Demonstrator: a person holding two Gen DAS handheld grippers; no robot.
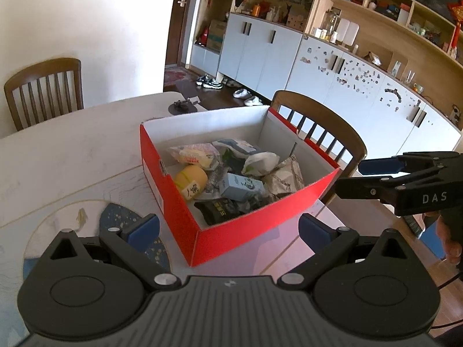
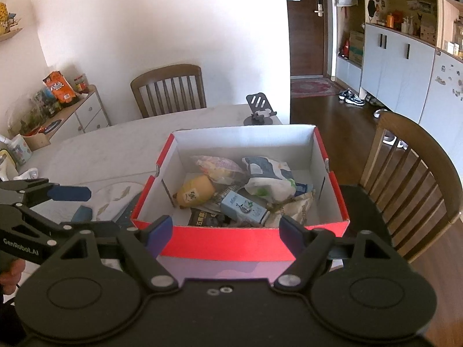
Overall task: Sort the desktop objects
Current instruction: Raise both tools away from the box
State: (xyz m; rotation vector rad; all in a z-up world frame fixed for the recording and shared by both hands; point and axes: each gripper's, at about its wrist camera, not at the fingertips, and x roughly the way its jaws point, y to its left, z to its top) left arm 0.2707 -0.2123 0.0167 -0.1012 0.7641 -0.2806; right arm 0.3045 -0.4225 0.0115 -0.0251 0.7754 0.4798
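A red cardboard box [image 1: 240,231] with a white inside stands on the table; it also shows in the right wrist view [image 2: 231,244]. It holds several items: a yellow plush toy [image 1: 191,180] [image 2: 196,192], a light blue carton [image 1: 241,186] [image 2: 243,209], a black packet [image 1: 220,209], and snack bags [image 1: 196,156] [image 2: 269,170]. My left gripper [image 1: 228,228] is open and empty, in front of the box's near corner. My right gripper [image 2: 225,231] is open and empty, at the box's near wall; it also shows in the left wrist view [image 1: 350,177].
A dark blue speckled mat [image 1: 121,219] lies on a round placemat left of the box. A black phone stand [image 2: 259,110] stands behind the box. Wooden chairs [image 2: 411,179] [image 1: 43,89] stand at the table's right and far sides. The table edge is close on the right.
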